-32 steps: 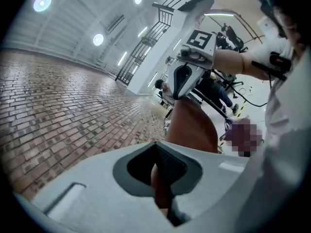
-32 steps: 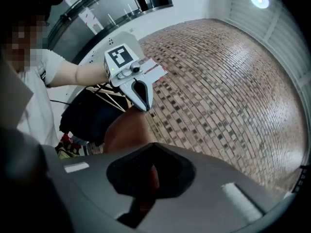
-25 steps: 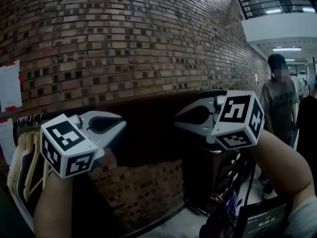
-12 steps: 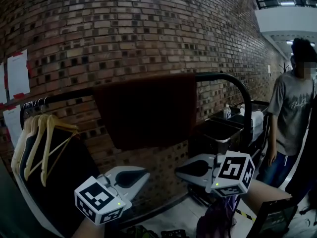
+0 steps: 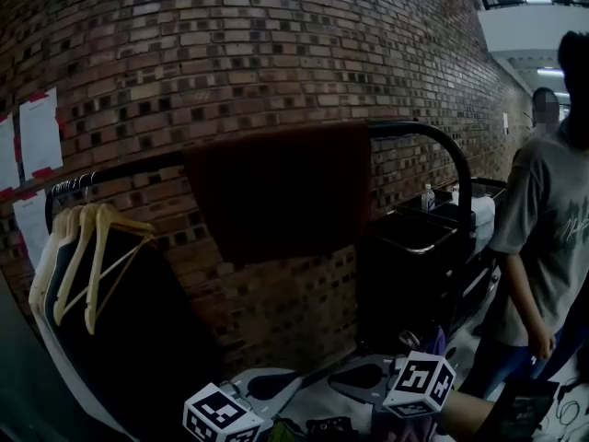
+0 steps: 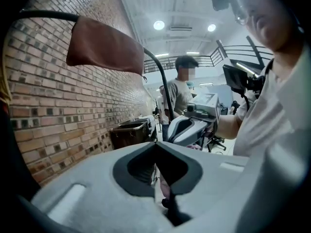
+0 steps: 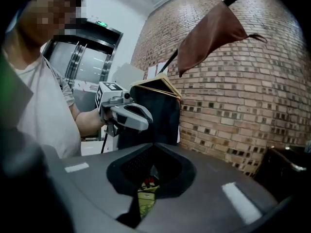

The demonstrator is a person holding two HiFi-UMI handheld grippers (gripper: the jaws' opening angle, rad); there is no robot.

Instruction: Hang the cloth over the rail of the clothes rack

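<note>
the dark reddish-brown cloth point(image 5: 281, 191) hangs draped over the black clothes rack rail point(image 5: 129, 168), in front of the brick wall point(image 5: 276, 44). it sits on the right part of the rail, close to where the bar curves down at the rack's end, and falls in a flat sheet on the near side. on the left part of the same rail hang several pale wooden hangers point(image 5: 92, 247) with dark garments point(image 5: 147, 339) below them, apart from the cloth.

both grippers are held low, at the bottom edge of the head view, well below the cloth and not touching it. the left gripper point(image 5: 294, 381) has its fingers point(image 6: 92, 183) pressed together with nothing between them. the right gripper point(image 5: 335, 381) likewise has its fingers point(image 7: 233, 188) closed tip to tip and empty. the two tips point toward each other, near but apart.

sheets of paper point(image 5: 40, 132) are stuck on the wall at the left. right of the rack stands a dark cart point(image 5: 414, 247) with a small bottle point(image 5: 428, 197) on it, and a person in a grey t-shirt point(image 5: 543, 228) stands just beside the cart.
</note>
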